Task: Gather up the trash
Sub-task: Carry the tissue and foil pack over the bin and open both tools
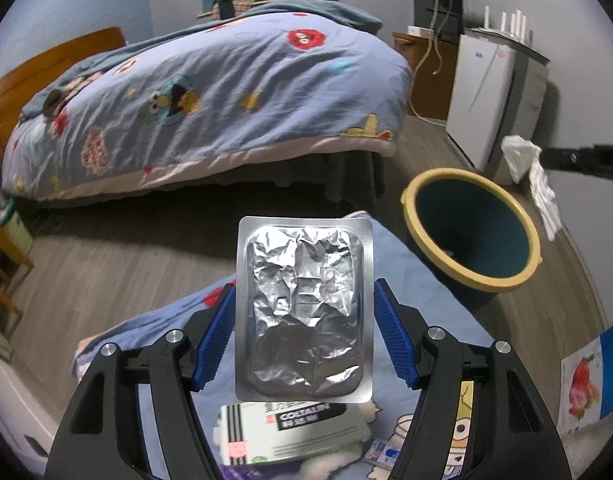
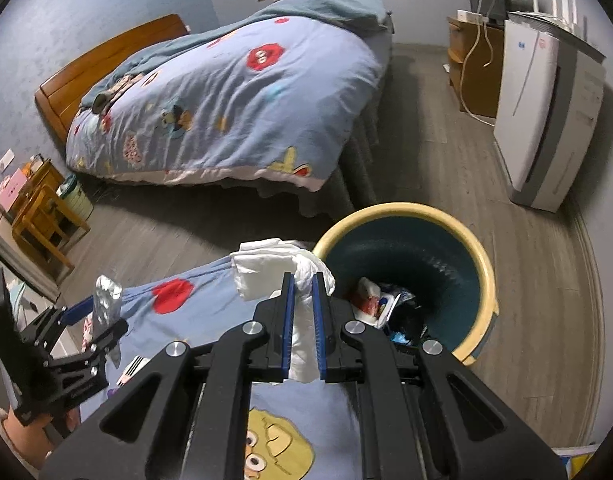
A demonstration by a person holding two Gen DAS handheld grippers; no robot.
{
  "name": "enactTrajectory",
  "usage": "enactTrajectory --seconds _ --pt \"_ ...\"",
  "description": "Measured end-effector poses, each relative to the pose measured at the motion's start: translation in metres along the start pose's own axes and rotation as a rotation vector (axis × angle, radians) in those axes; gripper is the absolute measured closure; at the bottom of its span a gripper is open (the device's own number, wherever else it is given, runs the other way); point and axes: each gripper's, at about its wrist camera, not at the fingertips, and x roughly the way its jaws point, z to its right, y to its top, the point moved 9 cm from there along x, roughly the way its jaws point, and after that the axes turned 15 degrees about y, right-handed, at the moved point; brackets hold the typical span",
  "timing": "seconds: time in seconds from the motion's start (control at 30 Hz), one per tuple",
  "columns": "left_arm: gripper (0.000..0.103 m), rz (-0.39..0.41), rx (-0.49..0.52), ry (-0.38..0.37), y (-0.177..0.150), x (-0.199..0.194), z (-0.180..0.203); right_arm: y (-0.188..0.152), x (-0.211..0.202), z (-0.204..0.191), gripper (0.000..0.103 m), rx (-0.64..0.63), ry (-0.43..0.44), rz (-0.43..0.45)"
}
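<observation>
Behind your work area you've got the bed (image 2: pixel 226 96) with its cartoon duvet (image 1: pixel 210 96) and wooden headboard (image 2: pixel 106 56), a white air purifier (image 2: pixel 546 120) right of the bed, a wooden stool (image 2: pixel 46 216) left.

Both wrist views, angled down, share the bin (image 1: pixel 470 236).

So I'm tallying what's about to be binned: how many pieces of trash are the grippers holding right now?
2. A silver blister pack stands clamped in the left gripper; a crumpled white tissue is pinched in the right gripper, beside the bin. Nothing else looks held.
</observation>
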Motion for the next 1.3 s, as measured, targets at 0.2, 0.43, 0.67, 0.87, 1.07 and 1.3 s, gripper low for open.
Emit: enactTrajectory --seconds 0.2,0.43,0.67,0.87,1.07,1.3 --pt "0.034 0.016 0.049 -0.015 0.002 -0.002 0.027 0.003 0.0 0.033 0.094 0.01 -0.047 0.016" --pt "0.034 0.033 0.061 -0.066 0.01 -0.011 0.061 0.006 0.008 0.074 0.094 0.074 -0.087 0.036" --pt "0.034 0.017 0.035 -0.154 0.021 -0.006 0.116 -0.009 0.014 0.137 0.094 0.254 -0.122 0.047" --pt "0.034 -0.031 0.079 -0.189 0.028 0.018 0.157 -0.02 0.018 0.163 0.094 0.313 -0.141 0.037" --pt "0.034 -0.048 0.143 -0.183 0.041 0.045 0.191 -0.024 0.023 0.174 0.094 0.361 -0.106 0.058" --pt "0.034 0.005 0.18 -0.171 0.064 0.055 0.214 -0.014 0.021 0.172 0.093 0.375 -0.047 0.124"
